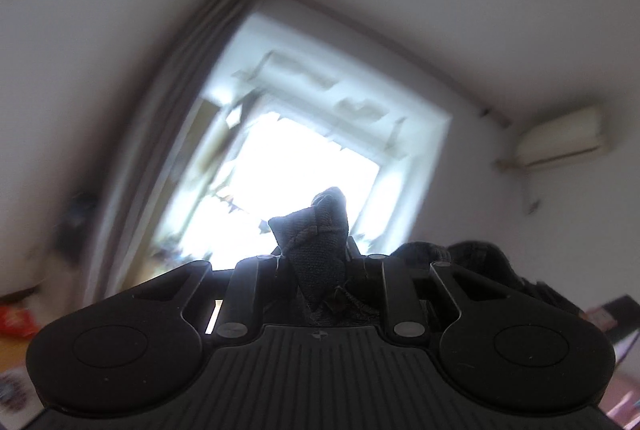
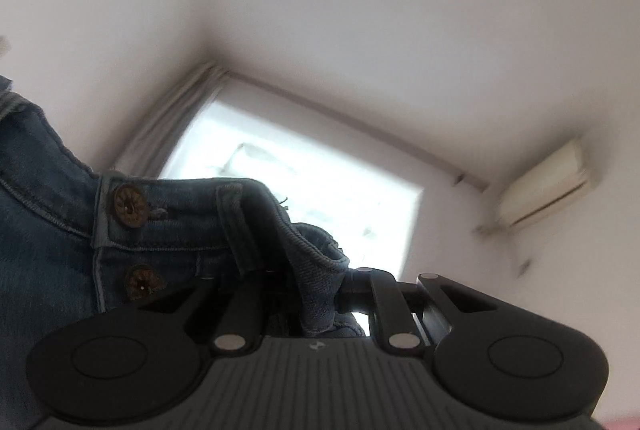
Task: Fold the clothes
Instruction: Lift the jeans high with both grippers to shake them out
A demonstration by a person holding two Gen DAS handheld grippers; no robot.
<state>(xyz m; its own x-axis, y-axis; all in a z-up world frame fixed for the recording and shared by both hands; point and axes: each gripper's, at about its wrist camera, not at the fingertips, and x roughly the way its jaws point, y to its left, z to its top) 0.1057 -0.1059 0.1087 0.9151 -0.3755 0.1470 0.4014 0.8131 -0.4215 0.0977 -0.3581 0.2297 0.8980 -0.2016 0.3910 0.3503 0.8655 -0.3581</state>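
Both grippers, left [image 1: 316,262] and right [image 2: 316,290], are clamped on the jeans [image 2: 168,226], held up toward the ceiling, waistband stretching off to the right gripper's left.

bright window [image 1: 304,166], grey curtain [image 1: 176,118] at its side, wall air conditioner [image 1: 560,138], white ceiling [image 2: 320,10]

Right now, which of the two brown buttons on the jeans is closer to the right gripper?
The lower button, on the fly just above the right gripper body. The upper button sits on the waistband of the jeans, farther up.
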